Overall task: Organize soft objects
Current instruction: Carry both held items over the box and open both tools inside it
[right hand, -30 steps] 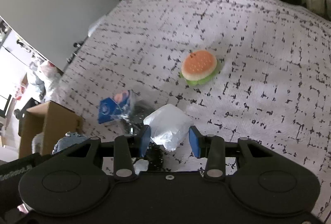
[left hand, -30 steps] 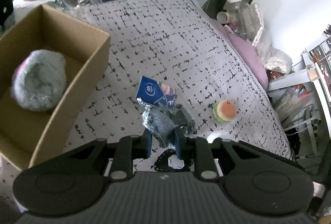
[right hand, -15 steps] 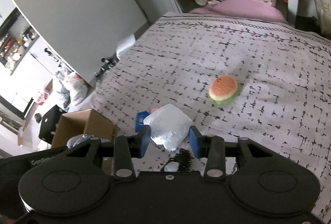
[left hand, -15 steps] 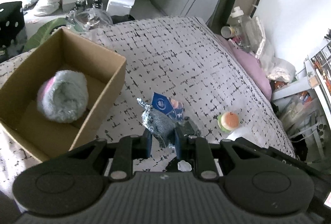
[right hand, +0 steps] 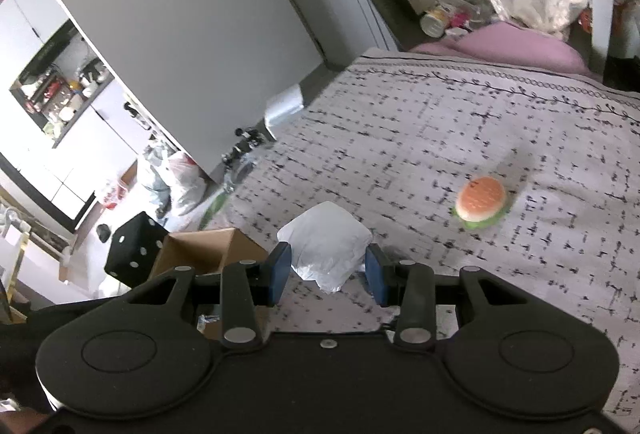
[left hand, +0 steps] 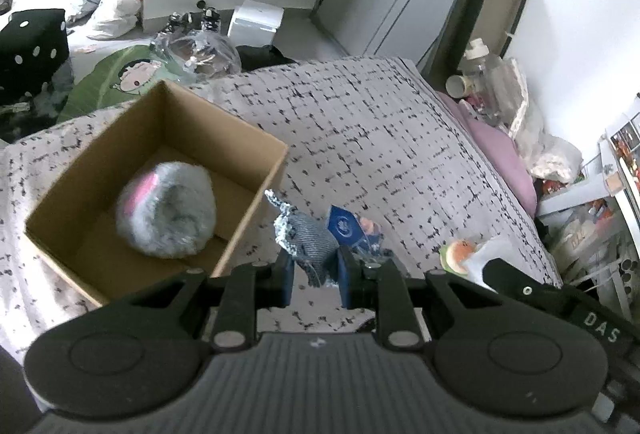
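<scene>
In the left wrist view my left gripper (left hand: 313, 276) is shut on a blue denim pouch (left hand: 309, 238), lifted above the patterned bed cover. Left of it stands an open cardboard box (left hand: 244, 129) holding a grey and pink fluffy plush (left hand: 166, 209). Behind the pouch a blue packet (left hand: 343, 228) lies on the cover. My right gripper (right hand: 326, 274) is shut on a white plastic-wrapped soft pack (right hand: 326, 246), raised over the bed; its black body shows in the left view's lower right. A burger toy (right hand: 480, 202) sits on the cover to the right, also seen as the burger toy (left hand: 456, 254).
The bed cover (left hand: 360, 137) stretches back to a pink pillow (left hand: 500, 157). Bottles and bags (left hand: 492, 81) crowd the far right beside the bed. A black dotted cube (right hand: 138, 248), plastic bags and a green cushion (left hand: 120, 85) lie on the floor beyond the box.
Both grippers have risen with their loads held. The box and plush have slid further into the left view; the right view has tilted up, showing more of the room.
</scene>
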`<state>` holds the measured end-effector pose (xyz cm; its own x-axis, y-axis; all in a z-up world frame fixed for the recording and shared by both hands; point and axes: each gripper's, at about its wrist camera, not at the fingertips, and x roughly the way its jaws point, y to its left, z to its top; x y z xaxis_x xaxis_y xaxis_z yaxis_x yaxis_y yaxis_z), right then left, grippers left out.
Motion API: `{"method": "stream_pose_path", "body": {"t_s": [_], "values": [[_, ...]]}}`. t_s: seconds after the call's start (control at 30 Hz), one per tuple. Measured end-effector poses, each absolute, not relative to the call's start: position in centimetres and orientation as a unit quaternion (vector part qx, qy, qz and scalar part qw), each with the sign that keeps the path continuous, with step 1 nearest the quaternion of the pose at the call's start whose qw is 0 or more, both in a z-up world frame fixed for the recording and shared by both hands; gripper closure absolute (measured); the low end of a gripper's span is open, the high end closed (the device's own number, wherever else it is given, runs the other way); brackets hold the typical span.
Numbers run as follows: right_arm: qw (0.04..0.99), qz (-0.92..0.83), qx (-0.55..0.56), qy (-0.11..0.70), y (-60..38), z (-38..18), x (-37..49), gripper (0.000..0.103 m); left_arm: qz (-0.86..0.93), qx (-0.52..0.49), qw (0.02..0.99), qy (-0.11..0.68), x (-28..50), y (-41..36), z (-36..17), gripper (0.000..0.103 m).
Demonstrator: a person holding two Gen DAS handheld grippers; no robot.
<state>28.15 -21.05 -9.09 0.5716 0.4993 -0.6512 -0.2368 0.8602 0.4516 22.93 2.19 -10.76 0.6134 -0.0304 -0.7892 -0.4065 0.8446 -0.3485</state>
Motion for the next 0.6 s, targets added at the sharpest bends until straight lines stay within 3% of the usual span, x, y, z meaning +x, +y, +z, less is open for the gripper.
{"method": "stream_pose_path", "body": {"t_s": [0.6], "values": [[0.871, 0.27, 0.118, 0.394, -13.3, -7.6, 26.0, 0.063, 0.148, -0.271, 0.857, 0.412, 19.9, 9.7, -10.1, 0.082]]}}
